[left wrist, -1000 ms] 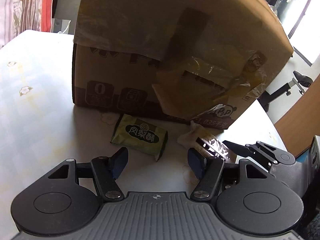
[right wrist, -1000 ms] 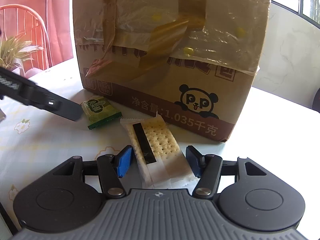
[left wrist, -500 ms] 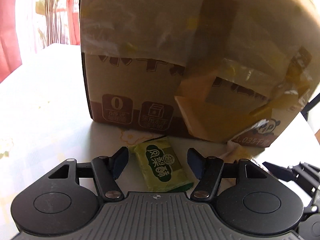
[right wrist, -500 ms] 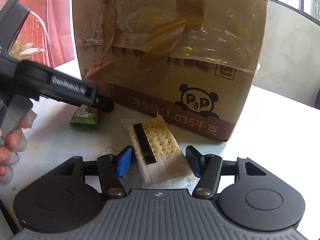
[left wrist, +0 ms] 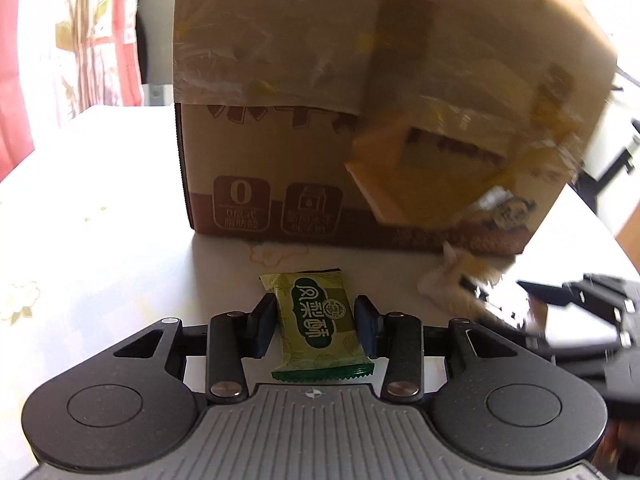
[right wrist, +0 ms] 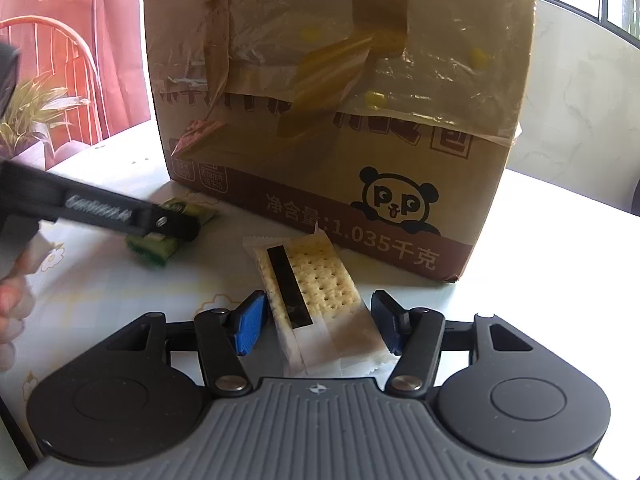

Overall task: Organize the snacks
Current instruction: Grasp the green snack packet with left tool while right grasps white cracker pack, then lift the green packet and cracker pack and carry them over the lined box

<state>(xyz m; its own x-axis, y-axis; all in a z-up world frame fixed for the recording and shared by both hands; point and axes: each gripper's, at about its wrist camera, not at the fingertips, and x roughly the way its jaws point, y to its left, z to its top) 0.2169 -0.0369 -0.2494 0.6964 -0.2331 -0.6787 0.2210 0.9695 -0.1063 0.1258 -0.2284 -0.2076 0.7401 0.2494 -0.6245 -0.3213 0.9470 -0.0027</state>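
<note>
Left wrist view: left claw (left wrist: 316,322) low over the pale floral surface (left wrist: 100,240), jaws closing, with the green snack packet (left wrist: 316,322) lying lengthwise between them. Both dark pads sit right against the packet's long edges; the wrapper shows no pinch or crease there, and whether they press on it cannot be told. Packet's serrated end points back toward the claw body, its far end toward the taped cardboard box (left wrist: 360,120), which stands just beyond on the surface. Right-hand part of this view is blurred.

Right wrist view: right claw (right wrist: 318,322) released, jaws apart, straddling the cracker packet (right wrist: 316,300). Clear gap between the left blue pad and the packet; the right pad stands just beside the wrapper's edge, no squeeze visible. Cracker packet lies flat on the surface, tilted, its far end near the box's lower edge under the panda print. To the left, the other claw's dark finger (right wrist: 132,216) crosses over the green packet, which lies on the surface near the box's front corner. Fingertips of a hand (right wrist: 10,304) show at the left frame edge.
</note>
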